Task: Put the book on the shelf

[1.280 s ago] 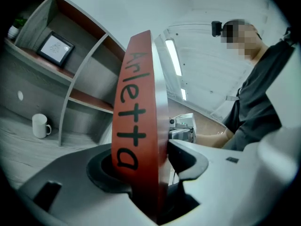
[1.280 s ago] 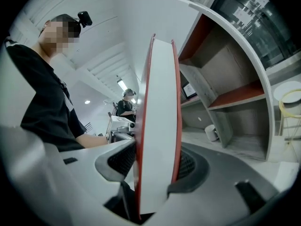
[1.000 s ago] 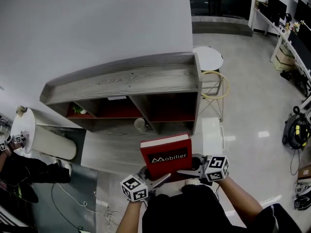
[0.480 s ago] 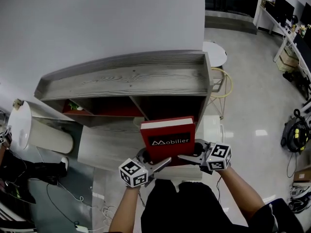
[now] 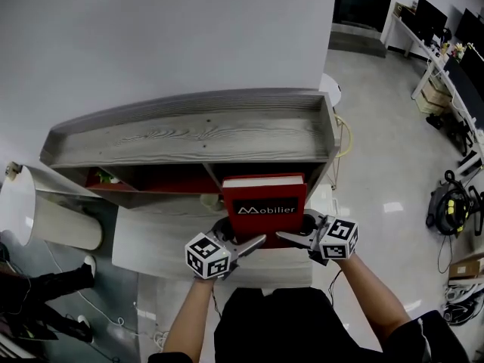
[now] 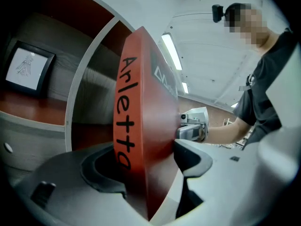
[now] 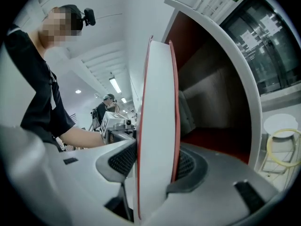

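Grey-wood shelf (image 5: 197,131): stands against a white wall (image 5: 151,36); flat top with a raised rim, red-lined open compartments below it.
Floor (image 5: 386,165): pale and glossy, with glare patches; a black bag (image 5: 451,206) lies on it at the right.
Room: a round white table (image 5: 19,203) is left of the shelf, a yellow-ringed wire stand (image 5: 344,138) is just beside its right end, and desks with monitors (image 5: 446,29) are far off at the right.
Left compartment: a small framed drawing (image 6: 26,67) shows at the back.
Book (image 5: 265,210): red, in the air between my two tools, at the mouth of the right compartment (image 7: 211,107). I cannot tell whether any of it is inside yet.
Book's facing: the cover with the black "Mobilier" label is toward me, lettering upright. The white page edge is on top, toward the shelf.
Book's long axis: the spine, lettered "Arletta", runs up and down at my left; the fore-edge is at my right.
Left tool (image 6: 150,166): at the lower spine corner, jaws wide and just been opening. The book stands between them, one pad at the cover and a dark gap beside the spine at the other, so there is no clamp.
Right tool (image 7: 157,164): at the lower fore-edge corner, closed on the book. One ribbed pad presses on each cover, with the white pages between.
My arms: bare forearms reach in from below, each tool's marker cube turned up toward the head camera.
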A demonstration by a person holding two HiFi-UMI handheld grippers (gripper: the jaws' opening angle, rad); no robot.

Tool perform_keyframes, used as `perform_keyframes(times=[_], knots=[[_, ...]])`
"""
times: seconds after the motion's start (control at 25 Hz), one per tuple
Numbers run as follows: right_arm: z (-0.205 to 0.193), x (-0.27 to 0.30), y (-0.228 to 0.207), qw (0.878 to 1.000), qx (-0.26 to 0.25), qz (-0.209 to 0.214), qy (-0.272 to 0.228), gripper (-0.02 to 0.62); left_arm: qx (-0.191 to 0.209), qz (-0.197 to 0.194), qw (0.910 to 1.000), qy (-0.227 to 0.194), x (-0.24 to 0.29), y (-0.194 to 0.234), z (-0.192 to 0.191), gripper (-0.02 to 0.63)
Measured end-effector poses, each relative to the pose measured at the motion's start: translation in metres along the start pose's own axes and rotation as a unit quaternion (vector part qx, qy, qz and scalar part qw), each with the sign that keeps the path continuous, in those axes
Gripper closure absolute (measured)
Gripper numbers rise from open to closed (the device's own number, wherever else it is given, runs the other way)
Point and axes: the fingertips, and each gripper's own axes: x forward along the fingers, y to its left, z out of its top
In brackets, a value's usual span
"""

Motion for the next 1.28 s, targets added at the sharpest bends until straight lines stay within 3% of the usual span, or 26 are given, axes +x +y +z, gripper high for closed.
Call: perform_keyframes(times=[0.56, 1.28], knots=[[0.011, 0.015, -0.034, 0.999, -0.02, -0.036, 0.003, 0.378, 0.006, 0.03, 0.9995, 0.0, 0.012, 0.035, 0.01, 0.282], [0.015, 0.024, -0.079, 0.986, -0.041, -0.163, 0.007, 0.291, 0.013, 0.1, 0.9949, 0.004, 0.031, 0.07, 0.014, 0.259]])
